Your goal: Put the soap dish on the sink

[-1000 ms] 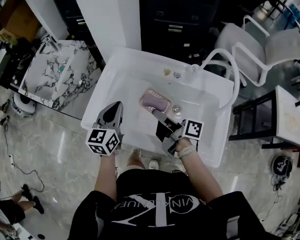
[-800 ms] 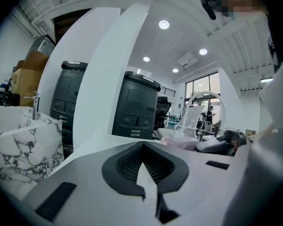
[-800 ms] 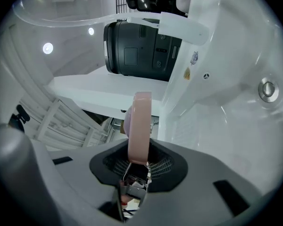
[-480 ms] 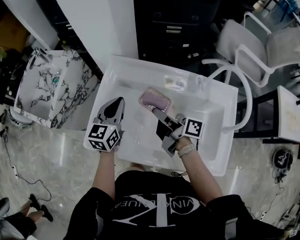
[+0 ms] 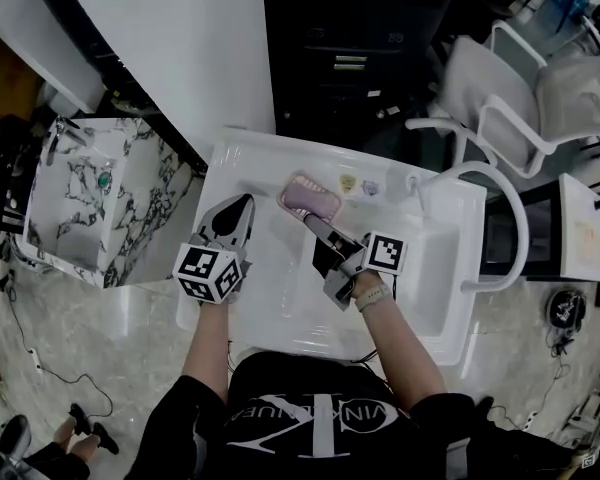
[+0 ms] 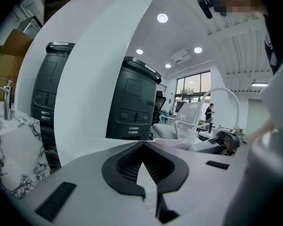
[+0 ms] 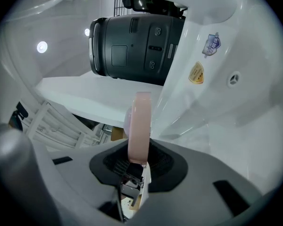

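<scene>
Right claw (image 5: 312, 224): we pinch the pink soap dish (image 5: 310, 197) by its rim, over the sink (image 5: 270, 298).
Left claw (image 5: 241, 206): ours, pressed together, empty.

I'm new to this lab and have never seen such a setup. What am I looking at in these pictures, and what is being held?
There is no robot here. A person holds a two-jawed hand tool, a gripper, in each hand. The head view comes from a camera on the person's head, looking down at a white sink. The two gripper views come from cameras riding on each gripper, looking along its jaws. The right gripper is clamped on the edge of a pink soap dish, held above the sink. The left gripper has its jaws together and holds nothing.
</scene>
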The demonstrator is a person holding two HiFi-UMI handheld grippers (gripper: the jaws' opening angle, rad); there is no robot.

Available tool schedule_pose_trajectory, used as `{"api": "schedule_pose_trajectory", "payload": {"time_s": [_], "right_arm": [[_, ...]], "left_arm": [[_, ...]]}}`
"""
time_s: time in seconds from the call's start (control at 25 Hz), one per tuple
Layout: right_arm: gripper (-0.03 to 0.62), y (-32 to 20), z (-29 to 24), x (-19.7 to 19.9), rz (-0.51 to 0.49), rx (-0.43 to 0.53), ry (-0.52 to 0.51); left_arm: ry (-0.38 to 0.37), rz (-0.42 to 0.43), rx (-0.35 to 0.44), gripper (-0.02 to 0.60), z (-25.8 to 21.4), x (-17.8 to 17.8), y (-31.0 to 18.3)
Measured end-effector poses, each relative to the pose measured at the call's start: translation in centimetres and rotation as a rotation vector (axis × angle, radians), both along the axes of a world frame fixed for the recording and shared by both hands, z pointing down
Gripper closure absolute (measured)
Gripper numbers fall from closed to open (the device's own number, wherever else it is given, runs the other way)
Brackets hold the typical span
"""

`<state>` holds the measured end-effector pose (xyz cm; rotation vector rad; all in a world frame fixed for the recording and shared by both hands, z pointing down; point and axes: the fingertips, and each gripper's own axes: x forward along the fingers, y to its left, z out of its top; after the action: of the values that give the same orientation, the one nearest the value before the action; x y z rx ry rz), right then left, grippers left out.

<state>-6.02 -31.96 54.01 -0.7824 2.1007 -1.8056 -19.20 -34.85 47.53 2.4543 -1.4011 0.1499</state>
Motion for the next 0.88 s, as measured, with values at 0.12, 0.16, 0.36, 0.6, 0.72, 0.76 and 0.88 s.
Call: {"api": "schedule_pose_trajectory", "payload": {"time_s": [0.12, 0.16, 0.36, 0.6, 0.72, 0.76, 0.88], "right_arm": [[0.5, -1.4, 0.8, -0.6, 0.002, -0.011, 0.012], [0.5, -1.8, 1.0, -0.8, 0.0, -0.005, 0.013], [0.502, -3.5, 2.3, -2.0, -0.011, -0.042, 0.022], [0.502, -5.4, 3.4, -3.3, -0.04, -0.077, 0.023], [0.502, -6.2, 3.8, -4.1, -0.085, -0.115, 0.037], [0.502, -6.5, 3.9, -4.3, -0.098, -0.115, 0.032], [0.501, -7.3, 4.3, -4.9, -0.119, -0.125, 0.004]], "left_arm": [[0.01, 0.009, -0.01, 0.569, 0.8, -0.3, -1.2], [0.011, 0.016, -0.014, 0.569, 1.1, -0.3, -1.6], [0.011, 0.052, -0.035, 0.569, 2.6, -0.1, -3.2], [0.005, 0.081, -0.041, 0.569, 3.4, 0.1, -5.2], [-0.003, 0.091, -0.053, 0.569, 3.9, 0.3, -5.9], [-0.006, 0.093, -0.062, 0.569, 4.3, 0.4, -6.0], [-0.012, 0.107, -0.084, 0.569, 5.2, 1.0, -5.9]]}}
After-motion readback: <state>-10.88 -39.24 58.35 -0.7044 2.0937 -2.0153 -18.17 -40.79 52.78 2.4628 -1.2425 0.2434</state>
